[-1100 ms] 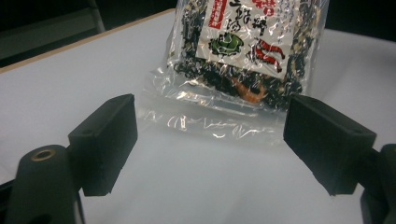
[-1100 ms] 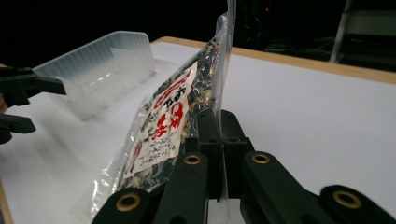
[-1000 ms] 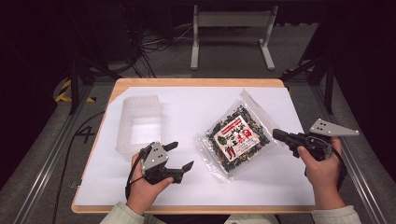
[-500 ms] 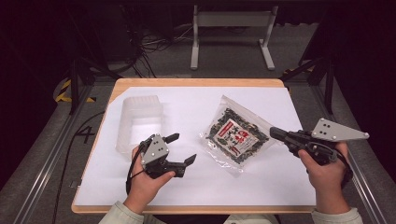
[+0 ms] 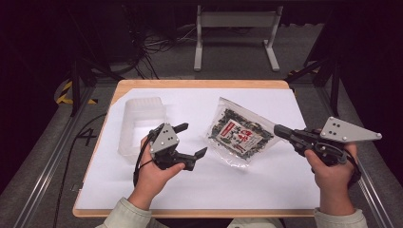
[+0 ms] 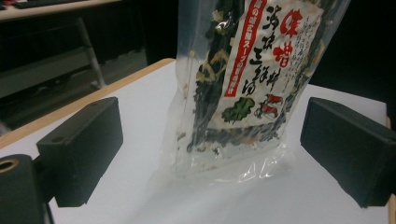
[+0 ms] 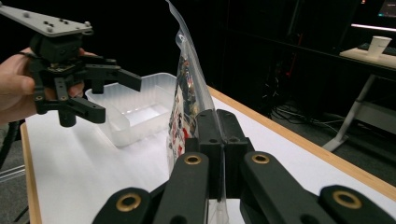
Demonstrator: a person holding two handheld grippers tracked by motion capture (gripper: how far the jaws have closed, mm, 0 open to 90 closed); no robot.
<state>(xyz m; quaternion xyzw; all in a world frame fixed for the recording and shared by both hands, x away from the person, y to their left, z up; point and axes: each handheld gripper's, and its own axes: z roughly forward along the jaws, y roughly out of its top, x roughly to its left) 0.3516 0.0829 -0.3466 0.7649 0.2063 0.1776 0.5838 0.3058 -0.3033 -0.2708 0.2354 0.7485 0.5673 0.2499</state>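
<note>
A clear bag of dried seaweed (image 5: 240, 135) with a red and white label stands tilted up off the white table sheet (image 5: 266, 185). My right gripper (image 5: 278, 130) is shut on its right edge and holds it raised; in the right gripper view the jaws (image 7: 219, 135) pinch the bag's (image 7: 187, 93) thin edge. My left gripper (image 5: 192, 139) hovers just left of the bag. Its jaws have just been opening and stand wide with nothing between them. In the left gripper view the bag (image 6: 247, 84) hangs ahead of the spread pads (image 6: 81, 149).
A translucent plastic container (image 5: 140, 121) sits at the left of the sheet, behind my left gripper (image 7: 112, 93); it appears as the same tub (image 7: 135, 107) in the right gripper view. The wooden table edge (image 5: 199, 84) borders the sheet.
The right gripper rose and lifted the bag's edge, tipping the bag up. The left gripper rose, moved toward the bag, and spread its jaws wider.
</note>
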